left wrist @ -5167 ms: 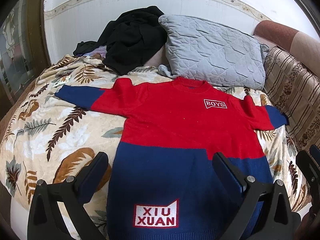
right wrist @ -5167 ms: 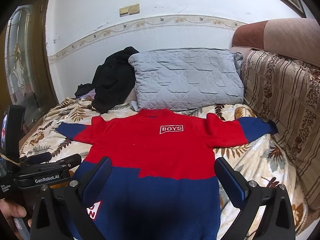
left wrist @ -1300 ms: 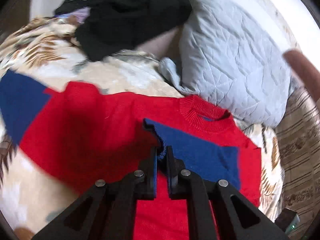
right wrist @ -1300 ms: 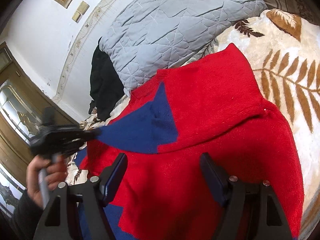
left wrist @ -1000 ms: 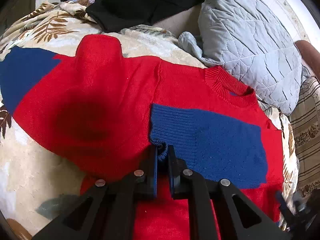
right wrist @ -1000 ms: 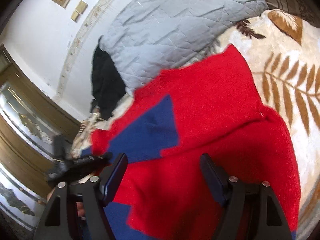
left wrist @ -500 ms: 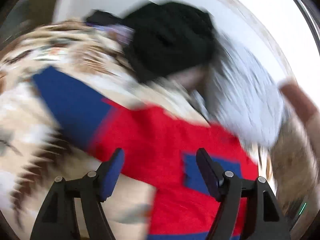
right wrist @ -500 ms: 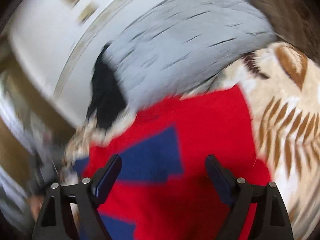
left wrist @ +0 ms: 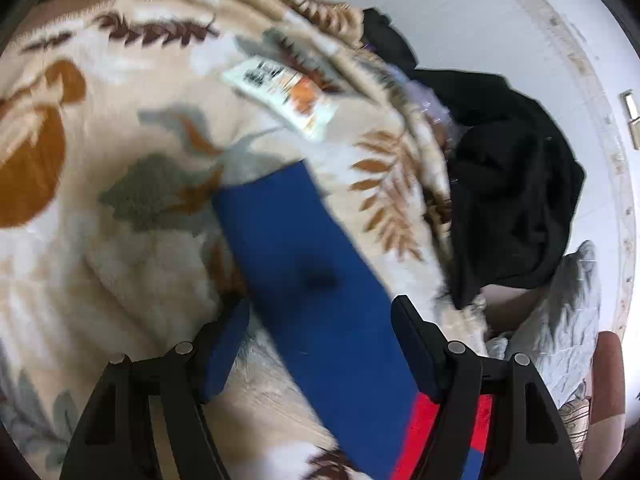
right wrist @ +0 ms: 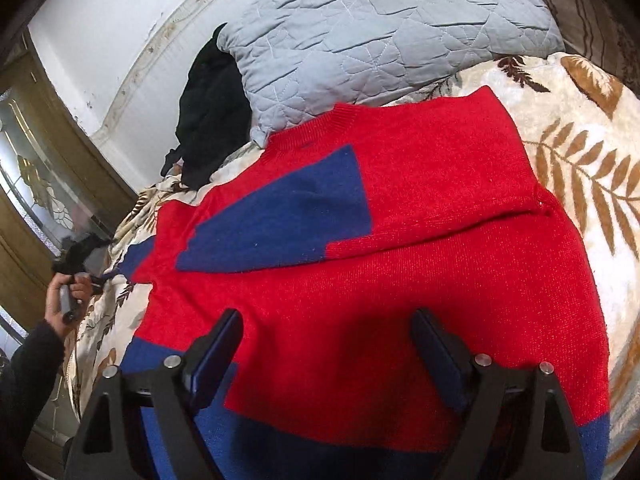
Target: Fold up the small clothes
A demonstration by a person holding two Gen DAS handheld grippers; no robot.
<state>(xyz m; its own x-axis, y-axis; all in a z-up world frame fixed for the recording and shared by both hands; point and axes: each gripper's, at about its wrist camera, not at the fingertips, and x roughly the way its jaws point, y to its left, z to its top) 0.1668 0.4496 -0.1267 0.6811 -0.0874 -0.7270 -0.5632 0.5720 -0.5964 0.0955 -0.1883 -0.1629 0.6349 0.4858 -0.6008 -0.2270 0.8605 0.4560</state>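
Sweater (right wrist: 400, 280) in red and blue lies flat on the leaf-print bed (right wrist: 580, 128), one sleeve folded across its chest, the other blue sleeve (left wrist: 304, 264) stretched out below the grey pillow (right wrist: 380, 28) and black clothes (left wrist: 512, 192); left tongs (left wrist: 320, 344) and right tongs (right wrist: 326, 352) both gape wide, holding nothing

Left claw (left wrist: 320, 344) no longer clamped on the blue cuff: jaws now spread wide, swung off the sweater's (right wrist: 400, 280) chest toward 9 o'clock, straddling the other blue sleeve (left wrist: 296, 256), spread flat on the leaf-print blanket (left wrist: 120, 160). Far sleeve (right wrist: 288, 220) now folded across the red chest, released, lying flat. Right claw (right wrist: 328, 344), previously above the hem, now above the red midsection.
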